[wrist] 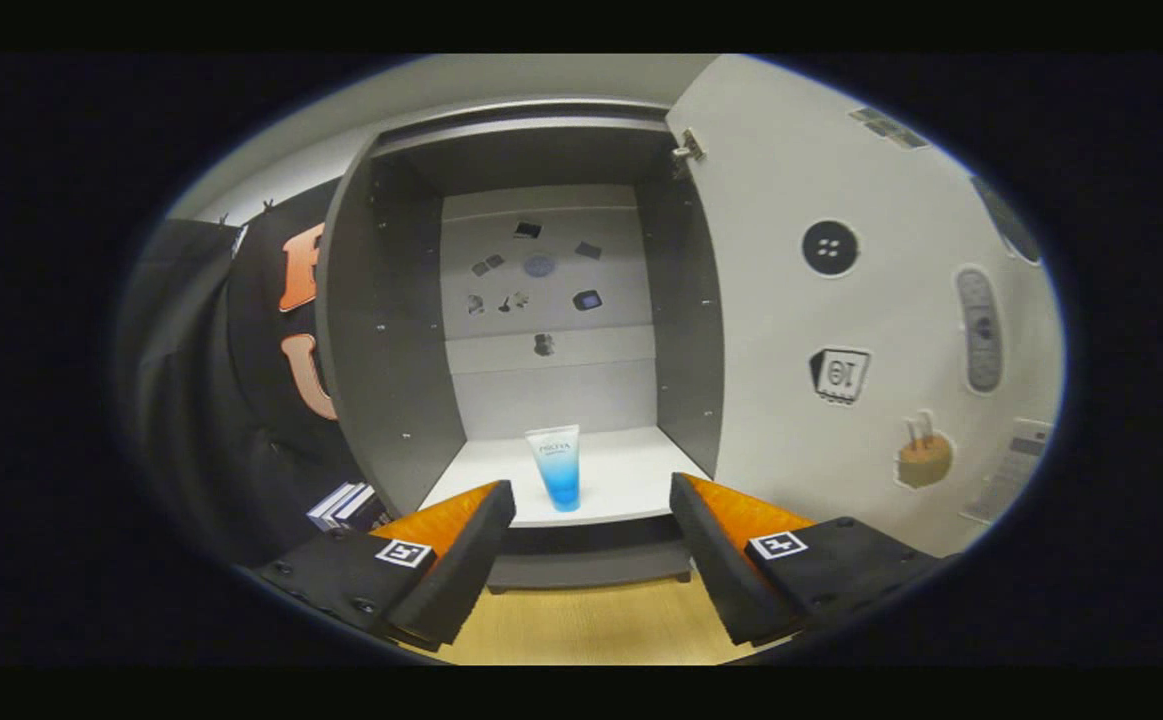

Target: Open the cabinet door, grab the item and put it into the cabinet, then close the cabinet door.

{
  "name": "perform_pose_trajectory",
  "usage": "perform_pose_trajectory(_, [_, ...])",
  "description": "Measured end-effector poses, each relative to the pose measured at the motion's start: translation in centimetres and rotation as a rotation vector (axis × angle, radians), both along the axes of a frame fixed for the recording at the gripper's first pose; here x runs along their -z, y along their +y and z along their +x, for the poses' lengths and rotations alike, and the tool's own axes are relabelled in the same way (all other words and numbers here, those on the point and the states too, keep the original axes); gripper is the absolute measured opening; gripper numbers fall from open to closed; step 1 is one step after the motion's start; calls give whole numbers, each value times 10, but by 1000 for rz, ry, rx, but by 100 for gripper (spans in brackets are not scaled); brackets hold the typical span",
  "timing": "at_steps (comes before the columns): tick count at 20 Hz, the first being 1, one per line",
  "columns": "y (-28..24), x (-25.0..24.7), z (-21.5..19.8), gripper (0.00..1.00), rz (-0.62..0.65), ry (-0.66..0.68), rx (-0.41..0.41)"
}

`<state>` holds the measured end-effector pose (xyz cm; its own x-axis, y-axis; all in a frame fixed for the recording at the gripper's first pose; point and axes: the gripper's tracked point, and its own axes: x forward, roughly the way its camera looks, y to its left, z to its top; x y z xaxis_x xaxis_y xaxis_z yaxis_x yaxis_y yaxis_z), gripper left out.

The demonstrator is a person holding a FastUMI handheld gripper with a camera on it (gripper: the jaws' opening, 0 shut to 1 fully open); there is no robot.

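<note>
While door (pixel 841 300) swung wide — tool (pixel 591 560) agape, tube (pixel 556 467) upright beyond, inside cabinet (pixel 381 330).

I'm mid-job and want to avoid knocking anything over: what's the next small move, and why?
Probably swing toward the open cabinet door to push it closed. The tube already stands upright on the cabinet shelf, beyond the fingers, and the gripper is open with nothing between its fingers, so only closing seems left.

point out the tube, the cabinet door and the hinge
tube (pixel 557 470): gripper view, on its blue lower body, standing on the shelf beyond the open claw
cabinet door (pixel 771 340): gripper view, on a bare patch of its inner face
hinge (pixel 686 152): gripper view, on the metal arm at the door's top corner
</note>
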<state>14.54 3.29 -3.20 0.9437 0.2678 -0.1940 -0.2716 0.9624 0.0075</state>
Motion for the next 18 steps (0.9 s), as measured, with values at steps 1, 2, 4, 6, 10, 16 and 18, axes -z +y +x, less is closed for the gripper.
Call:
perform_pose_trajectory(1, [-7,-2,-14,100,5,-7,8])
perform_pose_trajectory(2, [-16,-5,-26,100,8,-12,18])
perform_pose_trajectory(4, [-30,-9,-52,100,5,-23,34])
perform_pose_trajectory(6, [-46,-12,-79,100,2,-34,46])
perform_pose_trajectory(10, [-82,-15,-123,100,8,-43,83])
perform_pose_trajectory(16, [-158,-28,-154,100,-19,-76,171])
perform_pose_trajectory(18, [-167,-32,-159,95,29,-72,131])
